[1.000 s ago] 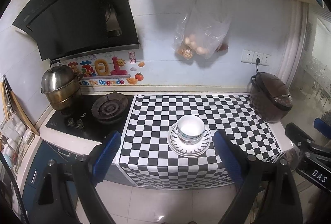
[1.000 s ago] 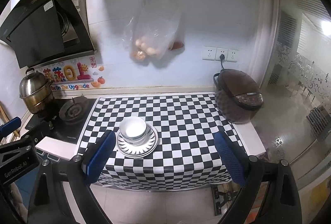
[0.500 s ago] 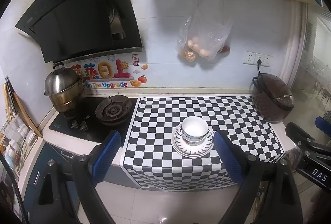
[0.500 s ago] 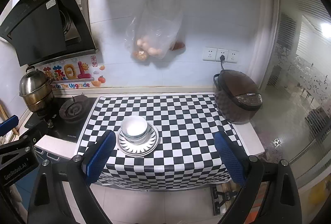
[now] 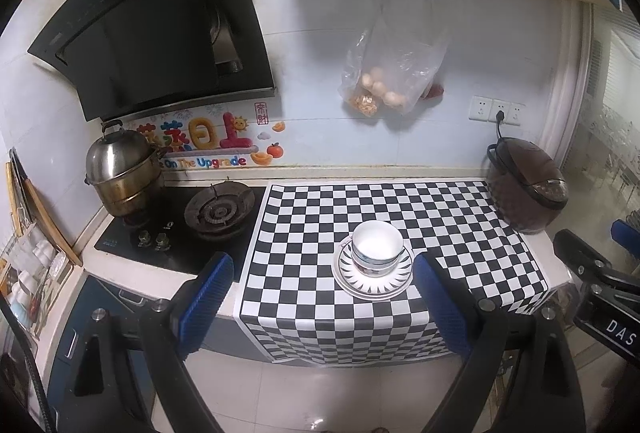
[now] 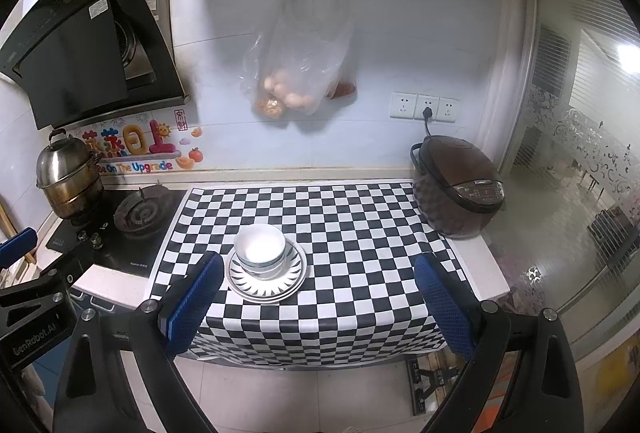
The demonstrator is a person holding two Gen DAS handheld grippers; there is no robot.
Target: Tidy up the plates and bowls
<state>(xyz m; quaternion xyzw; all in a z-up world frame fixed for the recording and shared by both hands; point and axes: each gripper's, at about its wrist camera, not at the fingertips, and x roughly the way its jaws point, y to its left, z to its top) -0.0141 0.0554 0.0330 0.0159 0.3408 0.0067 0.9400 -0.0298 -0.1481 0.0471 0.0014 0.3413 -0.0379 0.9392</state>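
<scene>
Left wrist view: your left gripper [image 5: 322, 295] hangs off the counter's front edge, blue pads spread wide, nothing between them. The counter [image 5: 404, 173] carries a checkered cloth [image 5: 360, 209]. The bowls [image 5: 377, 247] sit nested on the plates [image 5: 374, 273], close to the cloth's front edge, a little right of its middle. The gas hob [image 5: 180, 229] takes the counter's left end, with a steel pot [image 5: 120, 177] at its back left corner; the rice cooker [image 5: 526, 189] stands at the right end. A bag of food [image 5: 390, 73] hangs on the wall (contents blurred). A wall sticker [image 5: 200, 149] reads "On The Upgrade". Your right gripper [image 5: 600, 273] is cut off at the frame's right side; "DAS" shows on it.

Right wrist view: your right gripper [image 6: 320, 293] also stands spread and empty, short of the counter's front edge. The stack sits left of the cloth's middle, near the front edge. The range hood [image 6: 88, 49] carries labels too small to read. "GenRobot.AI" shows on the left gripper body.
</scene>
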